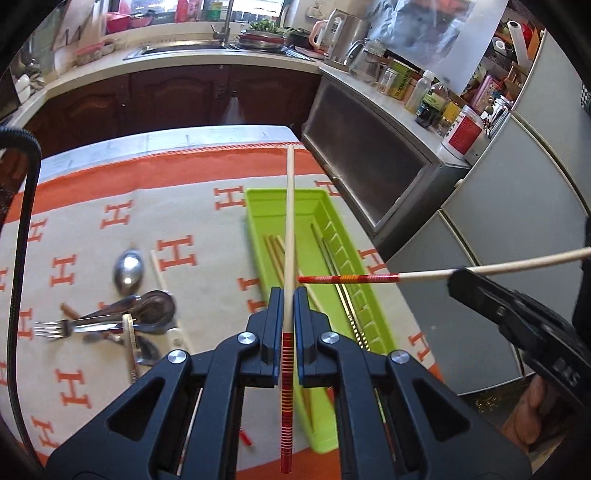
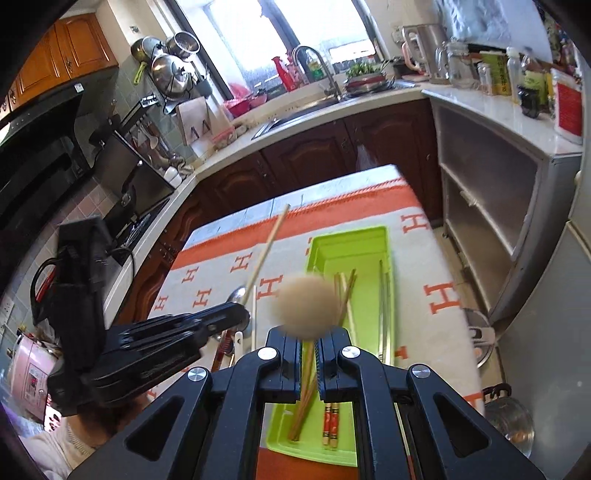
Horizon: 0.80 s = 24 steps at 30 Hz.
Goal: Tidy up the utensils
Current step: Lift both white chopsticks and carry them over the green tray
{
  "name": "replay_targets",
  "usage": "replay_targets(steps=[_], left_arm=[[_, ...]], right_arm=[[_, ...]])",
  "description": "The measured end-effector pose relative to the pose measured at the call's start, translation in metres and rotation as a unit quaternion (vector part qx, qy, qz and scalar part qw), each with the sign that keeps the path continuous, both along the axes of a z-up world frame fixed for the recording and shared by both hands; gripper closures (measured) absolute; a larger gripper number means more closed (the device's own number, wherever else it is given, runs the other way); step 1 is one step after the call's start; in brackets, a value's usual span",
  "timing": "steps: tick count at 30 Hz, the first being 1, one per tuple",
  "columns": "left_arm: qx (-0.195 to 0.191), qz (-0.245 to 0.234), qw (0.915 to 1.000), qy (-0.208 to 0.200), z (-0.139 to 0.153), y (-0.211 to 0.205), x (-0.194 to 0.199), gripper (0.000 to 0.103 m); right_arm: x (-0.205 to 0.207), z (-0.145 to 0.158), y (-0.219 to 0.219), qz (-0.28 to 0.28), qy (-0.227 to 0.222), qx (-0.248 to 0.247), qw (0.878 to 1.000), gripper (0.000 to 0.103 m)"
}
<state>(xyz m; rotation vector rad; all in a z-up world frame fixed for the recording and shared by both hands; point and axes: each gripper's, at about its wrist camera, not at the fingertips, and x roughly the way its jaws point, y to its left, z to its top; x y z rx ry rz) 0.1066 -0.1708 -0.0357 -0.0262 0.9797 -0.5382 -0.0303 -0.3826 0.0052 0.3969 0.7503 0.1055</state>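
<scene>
My left gripper (image 1: 289,295) is shut on a pale chopstick with a red striped end (image 1: 290,229), held above the table and pointing away. My right gripper (image 2: 309,334) is shut on a matching chopstick; its blurred tip (image 2: 306,306) points at the camera, and in the left wrist view that chopstick (image 1: 369,278) crosses sideways over the tray. A green tray (image 1: 280,206) lies on the cloth with several chopsticks (image 2: 330,424) inside; it also shows in the right wrist view (image 2: 325,452). Spoons (image 1: 127,271) and a fork (image 1: 53,328) lie in a pile at the left.
An orange and cream cloth (image 1: 92,229) covers the table. Kitchen counters with a sink (image 1: 177,50), kettle (image 1: 332,29) and bottles stand behind. A grey cabinet (image 1: 373,155) and a fridge (image 1: 517,221) stand to the right. A pot (image 2: 509,417) sits low right.
</scene>
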Motion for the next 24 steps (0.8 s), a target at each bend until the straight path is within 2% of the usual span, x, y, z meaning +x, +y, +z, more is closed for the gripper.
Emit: replay_targets(steps=[5, 8, 11, 14, 17, 24], left_arm=[[0.0, -0.014, 0.9996, 0.026, -0.019, -0.024, 0.007, 0.099], [-0.004, -0.01, 0.9997, 0.024, -0.029, -0.035, 0.011, 0.1], [-0.006, -0.006, 0.9998, 0.017, -0.04, -0.039, 0.013, 0.1], [0.004, -0.003, 0.9991, 0.041, -0.056, -0.041, 0.019, 0.1], [0.011, -0.007, 0.998, 0.061, -0.067, -0.04, 0.021, 0.099], [0.013, 0.003, 0.9994, 0.032, -0.057, -0.025, 0.013, 0.099]], right_arm=[[-0.023, 0.02, -0.018, -0.013, -0.008, -0.018, 1.0, 0.098], [-0.035, 0.029, -0.022, -0.007, -0.008, -0.042, 0.999, 0.098], [-0.039, 0.028, -0.023, -0.014, 0.001, -0.053, 0.998, 0.098], [-0.037, 0.02, -0.025, -0.014, 0.011, -0.047, 0.999, 0.098], [-0.033, 0.015, -0.02, -0.017, 0.016, -0.065, 0.998, 0.098], [-0.015, 0.012, 0.003, 0.011, 0.03, -0.099, 0.995, 0.098]])
